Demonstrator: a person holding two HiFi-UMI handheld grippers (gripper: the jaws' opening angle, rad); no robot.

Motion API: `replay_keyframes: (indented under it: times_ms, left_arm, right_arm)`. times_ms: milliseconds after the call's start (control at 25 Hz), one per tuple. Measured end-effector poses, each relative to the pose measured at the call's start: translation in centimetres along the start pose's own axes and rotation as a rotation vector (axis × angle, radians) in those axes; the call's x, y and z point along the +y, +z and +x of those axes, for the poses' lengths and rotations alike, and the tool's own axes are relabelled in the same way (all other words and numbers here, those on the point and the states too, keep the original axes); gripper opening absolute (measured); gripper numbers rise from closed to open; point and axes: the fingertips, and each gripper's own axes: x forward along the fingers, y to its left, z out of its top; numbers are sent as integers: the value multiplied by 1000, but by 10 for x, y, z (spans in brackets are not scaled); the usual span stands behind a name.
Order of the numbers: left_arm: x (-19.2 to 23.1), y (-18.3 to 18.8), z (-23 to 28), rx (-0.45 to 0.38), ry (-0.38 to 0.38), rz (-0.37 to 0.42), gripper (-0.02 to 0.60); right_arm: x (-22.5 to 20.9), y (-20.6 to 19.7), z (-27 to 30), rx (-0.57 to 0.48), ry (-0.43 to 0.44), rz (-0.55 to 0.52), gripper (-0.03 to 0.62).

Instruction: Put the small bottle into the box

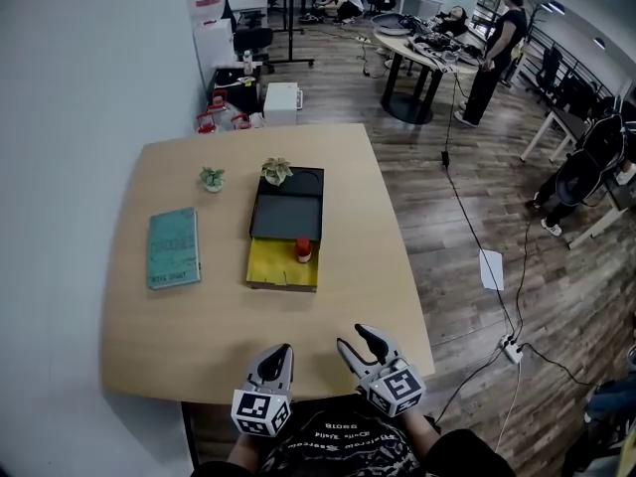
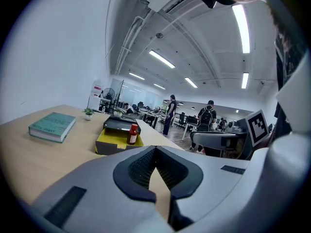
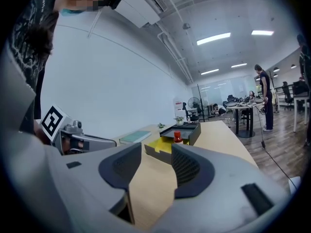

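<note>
The small bottle [image 1: 303,250], red-capped with a red label, stands upright in the yellow-lined open box [image 1: 266,263] at mid-table, against the black lid part [image 1: 288,207]. The bottle [image 2: 132,134] and box [image 2: 108,143] lie ahead of the left gripper, and the right gripper view shows the bottle [image 3: 178,136] in the box [image 3: 163,148]. Both grippers hover at the table's near edge, well short of the box. My left gripper [image 1: 283,352] has its jaws together with nothing held. My right gripper [image 1: 355,339] is open and empty.
A teal book [image 1: 174,246] lies left of the box. Two small potted plants [image 1: 212,178] [image 1: 277,170] sit behind it. The wooden table [image 1: 368,296] ends at my body. Beyond are desks, chairs, people and a floor cable [image 1: 477,237].
</note>
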Motion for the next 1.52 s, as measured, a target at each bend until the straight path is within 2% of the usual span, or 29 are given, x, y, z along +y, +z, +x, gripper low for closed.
replay_keyframes:
  times_ms: [160, 240, 280, 320, 440, 560, 800, 1000, 1520]
  left_arm:
    - [0, 1, 2, -1, -5, 9, 3]
    - [-1, 2, 3, -4, -10, 10, 3]
    - [0, 3, 4, -7, -10, 9, 4]
    - [1, 4, 4, -10, -8, 8, 3]
    - [5, 7, 7, -17, 1, 4, 5]
    - [6, 10, 8, -22, 3, -1, 3]
    - [6, 10, 11, -23, 8, -6, 3]
    - [9, 9, 16, -18, 4, -14, 3]
    - [13, 9, 20, -16, 33, -13, 3]
  right_arm:
    - [5, 1, 6, 6, 49, -12, 175]
    - [7, 3, 7, 2, 52, -22, 129]
    - [7, 4, 7, 0, 54, -25, 126]
    - [8, 5, 9, 2, 62, -26, 91]
    - [9, 5, 13, 14, 94, -29, 70]
    - [4, 10, 13, -5, 79, -20, 4]
    - [-5, 3, 14, 8, 43, -18, 3]
    - [2, -13, 24, 75, 72, -54, 3]
    - [-4, -14, 29, 74, 60, -63, 2]
